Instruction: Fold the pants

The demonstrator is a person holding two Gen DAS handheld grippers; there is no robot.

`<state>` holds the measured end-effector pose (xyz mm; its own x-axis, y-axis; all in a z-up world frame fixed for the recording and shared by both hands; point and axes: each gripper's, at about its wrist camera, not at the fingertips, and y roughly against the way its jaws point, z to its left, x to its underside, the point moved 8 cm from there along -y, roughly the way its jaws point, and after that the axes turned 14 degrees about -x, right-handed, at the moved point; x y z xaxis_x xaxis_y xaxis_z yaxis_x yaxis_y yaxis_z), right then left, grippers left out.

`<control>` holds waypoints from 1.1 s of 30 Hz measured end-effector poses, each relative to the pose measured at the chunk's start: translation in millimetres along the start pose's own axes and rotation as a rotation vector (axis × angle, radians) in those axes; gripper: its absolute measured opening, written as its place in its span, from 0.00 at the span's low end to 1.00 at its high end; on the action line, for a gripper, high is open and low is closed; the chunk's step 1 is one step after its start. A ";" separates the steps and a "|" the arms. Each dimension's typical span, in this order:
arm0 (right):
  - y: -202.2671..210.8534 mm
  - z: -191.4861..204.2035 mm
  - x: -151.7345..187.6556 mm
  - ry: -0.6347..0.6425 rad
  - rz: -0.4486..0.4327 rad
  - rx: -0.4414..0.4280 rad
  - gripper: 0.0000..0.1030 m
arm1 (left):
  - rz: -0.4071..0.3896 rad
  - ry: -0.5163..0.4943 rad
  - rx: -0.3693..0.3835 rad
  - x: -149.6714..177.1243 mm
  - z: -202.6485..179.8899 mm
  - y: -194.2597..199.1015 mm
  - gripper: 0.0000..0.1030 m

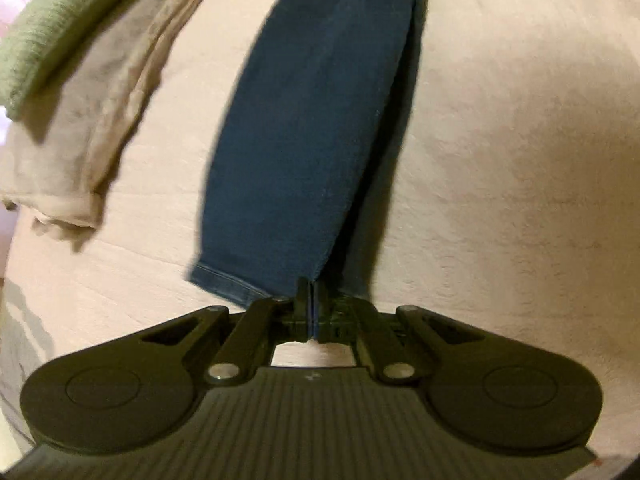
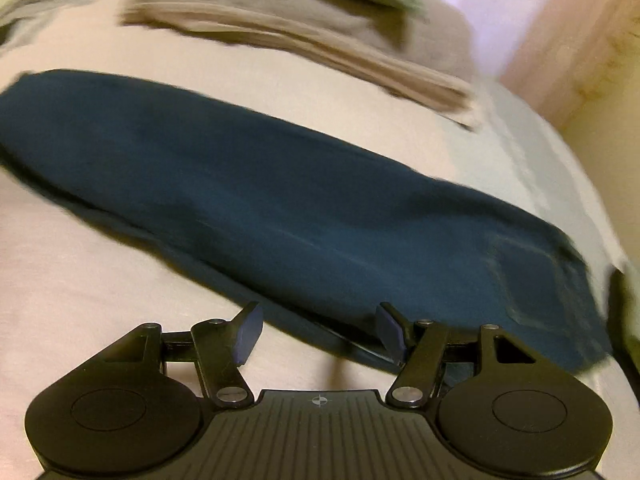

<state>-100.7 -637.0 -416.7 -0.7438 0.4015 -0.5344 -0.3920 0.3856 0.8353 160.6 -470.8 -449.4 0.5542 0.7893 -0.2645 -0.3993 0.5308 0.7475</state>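
Nearest, the left gripper (image 1: 310, 304) has its jaws pressed together on the hem corner of the blue pants (image 1: 308, 120), presumably so the leg end can be lifted and carried over for a fold. From there the legs run away, stacked on each other, along the pale bed cover (image 1: 500, 160). Beyond, a folded beige stack (image 1: 100, 120) carries a green towel (image 1: 60, 28), set aside out of the way. Only the right wrist view shows the right gripper (image 2: 316, 334) with jaws spread and empty at the near edge of the pants (image 2: 280, 200), and the back pocket (image 2: 536, 276) marking the waist end.
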 end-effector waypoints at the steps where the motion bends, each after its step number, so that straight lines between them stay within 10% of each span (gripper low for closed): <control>1: 0.9 -9.5 6.2 -0.035 0.001 0.024 0.58 | 0.000 -0.004 -0.003 2.8 -4.3 -0.3 0.00; 12: 6.9 -106.1 52.5 -0.493 -0.054 0.119 0.58 | 0.077 0.091 -0.055 -7.8 16.6 33.8 0.00; 19: -9.4 -122.5 64.3 -0.534 -0.109 0.045 0.54 | -0.092 0.105 -0.043 -134.8 -10.2 43.5 0.06; 21: 3.0 -127.5 64.0 -0.556 -0.177 0.011 0.22 | -0.151 0.131 -0.023 -182.7 -26.7 38.5 0.07; 24: 26.3 -128.2 57.9 -0.545 -0.247 -0.033 0.08 | -0.234 0.139 0.015 -246.7 -55.3 31.3 0.10; 33: 65.1 -148.9 58.6 -0.664 -0.244 -0.119 0.02 | -0.406 0.013 0.134 -373.2 -148.9 24.9 0.35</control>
<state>-250.4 -712.0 -374.4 -0.1554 0.7509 -0.6419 -0.5895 0.4510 0.6702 -164.9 -706.2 -422.9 0.6370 0.5291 -0.5606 -0.0520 0.7551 0.6535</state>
